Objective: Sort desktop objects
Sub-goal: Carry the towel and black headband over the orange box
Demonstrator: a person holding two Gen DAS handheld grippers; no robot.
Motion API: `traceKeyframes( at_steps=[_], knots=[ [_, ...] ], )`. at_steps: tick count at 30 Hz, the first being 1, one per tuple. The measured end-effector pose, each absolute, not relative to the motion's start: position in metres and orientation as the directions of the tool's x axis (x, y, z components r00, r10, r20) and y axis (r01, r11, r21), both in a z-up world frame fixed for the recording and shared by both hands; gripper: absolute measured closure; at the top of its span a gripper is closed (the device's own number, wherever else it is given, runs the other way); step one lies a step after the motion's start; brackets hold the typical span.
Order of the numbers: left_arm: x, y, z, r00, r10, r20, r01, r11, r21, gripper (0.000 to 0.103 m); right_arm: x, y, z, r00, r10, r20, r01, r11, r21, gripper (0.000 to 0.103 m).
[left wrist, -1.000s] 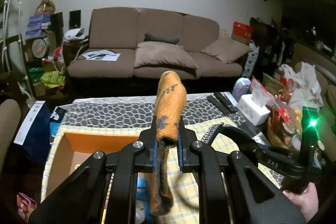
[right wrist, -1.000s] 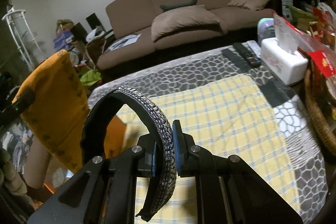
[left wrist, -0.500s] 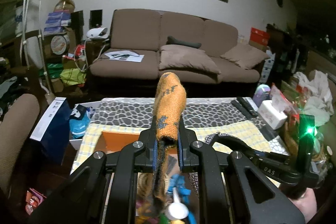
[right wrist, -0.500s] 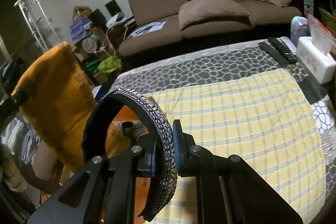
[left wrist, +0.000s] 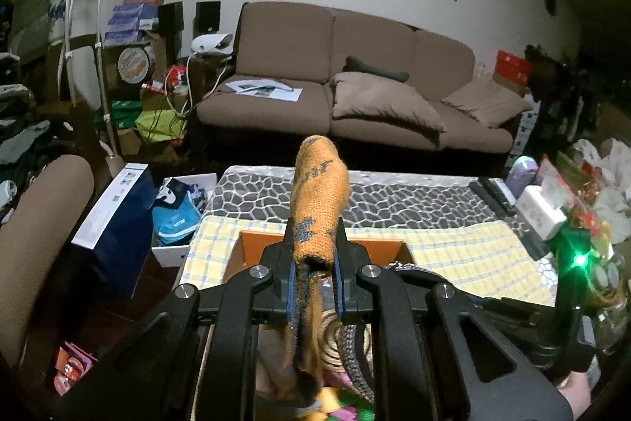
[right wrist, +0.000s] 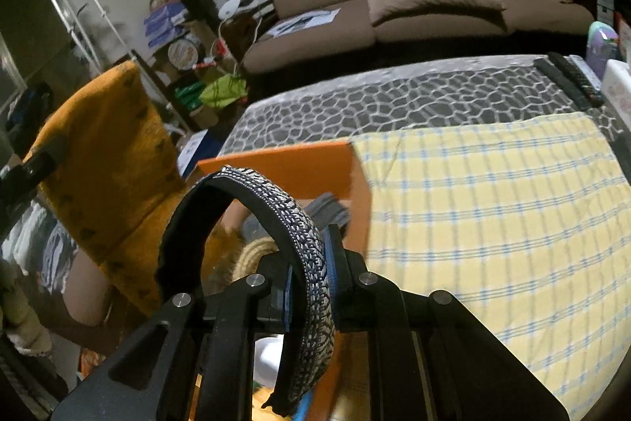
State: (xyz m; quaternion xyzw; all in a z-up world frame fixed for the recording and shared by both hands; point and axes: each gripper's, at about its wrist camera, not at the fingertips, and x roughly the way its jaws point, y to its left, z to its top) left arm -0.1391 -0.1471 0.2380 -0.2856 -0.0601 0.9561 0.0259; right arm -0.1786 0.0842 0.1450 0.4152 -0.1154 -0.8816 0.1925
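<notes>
My left gripper [left wrist: 314,273] is shut on an orange knitted sock [left wrist: 318,202] with dark marks; its toe stands up past the pads and its cuff hangs down. The same sock [right wrist: 106,160] shows at the left of the right wrist view. My right gripper [right wrist: 310,265] is shut on a black-and-white patterned headband [right wrist: 303,235] that arches up to the left. Both grippers hang over an open orange box [left wrist: 370,251] [right wrist: 284,164] on the yellow checked cloth [right wrist: 493,216]. Inside the box lie a rope coil [right wrist: 254,253], grey cloth and small colourful items.
The table carries a grey pebble-pattern cover [right wrist: 394,105], remote controls [right wrist: 572,77] and a white tissue box [left wrist: 538,210] at the right. A brown sofa [left wrist: 355,93] stands behind. A blue box [left wrist: 114,227] and clutter sit on the floor at the left.
Both grippers have moved left over the table with the sock and headband held; the orange box, earlier off to the left, now lies directly under them.
</notes>
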Motion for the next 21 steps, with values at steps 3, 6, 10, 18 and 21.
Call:
traceKeyframes(
  at_steps=[3, 6, 10, 18, 21],
  knots=[
    [-0.143, -0.154, 0.231, -0.832, 0.080, -0.549, -0.011, -0.992, -0.127, 0.090, -0.182, 0.068, 0.138, -0.570, -0.432, -0.699, 0.258, -0.902, 0.348, 0.090],
    [-0.148, -0.161, 0.222, -0.827, 0.079, -0.556, -0.010, -0.992, -0.125, 0.090, -0.186, 0.055, 0.133, -0.567, -0.418, -0.709, 0.264, -0.908, 0.324, 0.090],
    [-0.153, -0.165, 0.208, -0.816, 0.088, -0.571, -0.016, -0.991, -0.131, 0.090, -0.190, 0.042, 0.126, -0.566, -0.392, -0.725, 0.265, -0.920, 0.289, 0.089],
    [-0.163, -0.166, 0.176, -0.788, 0.111, -0.606, -0.029, -0.989, -0.144, 0.090, -0.200, 0.028, 0.108, -0.561, -0.335, -0.757, 0.235, -0.941, 0.242, 0.088],
    [-0.170, -0.160, 0.165, -0.772, 0.111, -0.626, -0.036, -0.991, -0.132, 0.090, -0.203, 0.021, 0.105, -0.559, -0.311, -0.769, 0.238, -0.948, 0.210, 0.088]
  ],
)
